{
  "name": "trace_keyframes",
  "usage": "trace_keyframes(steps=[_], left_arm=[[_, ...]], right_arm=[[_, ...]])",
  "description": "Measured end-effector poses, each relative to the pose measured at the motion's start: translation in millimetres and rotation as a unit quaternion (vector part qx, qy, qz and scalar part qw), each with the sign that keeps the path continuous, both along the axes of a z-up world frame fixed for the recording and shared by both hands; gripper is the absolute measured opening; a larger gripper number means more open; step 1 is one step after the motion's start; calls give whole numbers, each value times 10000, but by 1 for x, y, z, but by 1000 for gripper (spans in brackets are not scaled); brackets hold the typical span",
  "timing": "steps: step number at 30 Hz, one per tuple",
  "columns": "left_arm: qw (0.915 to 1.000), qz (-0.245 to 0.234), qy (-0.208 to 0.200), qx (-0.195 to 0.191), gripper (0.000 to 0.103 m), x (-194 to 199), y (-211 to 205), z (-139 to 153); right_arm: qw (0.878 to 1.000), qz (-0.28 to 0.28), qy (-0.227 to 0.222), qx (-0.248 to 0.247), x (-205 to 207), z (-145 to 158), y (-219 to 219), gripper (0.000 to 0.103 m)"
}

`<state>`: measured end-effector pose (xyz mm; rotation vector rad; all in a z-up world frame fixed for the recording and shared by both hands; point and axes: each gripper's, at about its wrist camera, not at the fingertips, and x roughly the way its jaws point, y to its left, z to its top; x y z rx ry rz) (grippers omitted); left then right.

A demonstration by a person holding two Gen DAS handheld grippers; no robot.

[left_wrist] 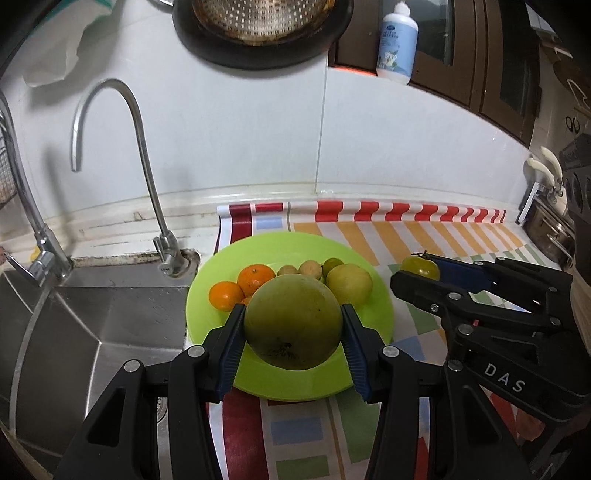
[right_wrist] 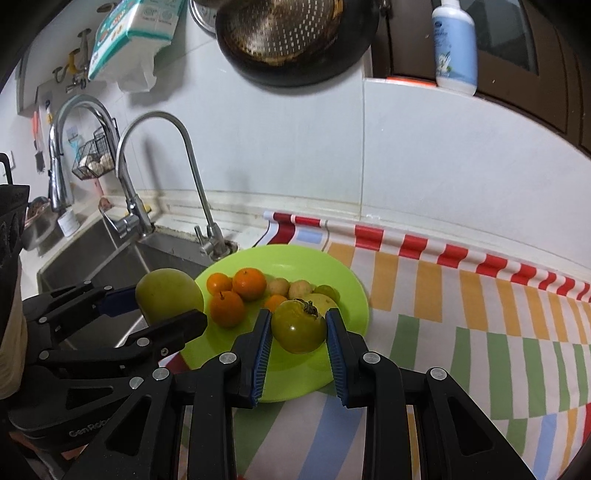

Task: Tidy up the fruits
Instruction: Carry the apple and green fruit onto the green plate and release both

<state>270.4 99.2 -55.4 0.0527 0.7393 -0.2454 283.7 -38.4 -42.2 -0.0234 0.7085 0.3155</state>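
Observation:
My left gripper [left_wrist: 293, 332] is shut on a large round green fruit [left_wrist: 293, 322] and holds it over the front of the lime-green plate [left_wrist: 376, 295]; it also shows in the right wrist view [right_wrist: 169, 295]. My right gripper [right_wrist: 298, 328] is shut on a small green persimmon with a dark stem [right_wrist: 298, 325], above the plate [right_wrist: 351, 291]; it shows at the right of the left wrist view [left_wrist: 420, 267]. On the plate lie several oranges [left_wrist: 253, 279], small yellowish fruits [left_wrist: 308, 267] and a yellow-green fruit [left_wrist: 349, 283].
A steel sink [left_wrist: 92, 325] with two taps [left_wrist: 140, 147] lies left of the plate. A striped cloth [right_wrist: 461, 314] covers the counter to the right. A dark pan with a colander [left_wrist: 258, 26] and a white bottle [left_wrist: 398, 40] sit above. Pots [left_wrist: 550, 229] stand far right.

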Motion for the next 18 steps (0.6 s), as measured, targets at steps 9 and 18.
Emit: trace_keyframes(steps=[9, 18], left_arm=[[9989, -218, 402, 83, 49, 18, -1, -32], [9974, -249, 673, 72, 49, 30, 3, -44]], right_arm=[[9990, 128, 421, -64, 20, -35, 8, 30], [9971, 230, 726, -24, 35, -55, 11, 30]])
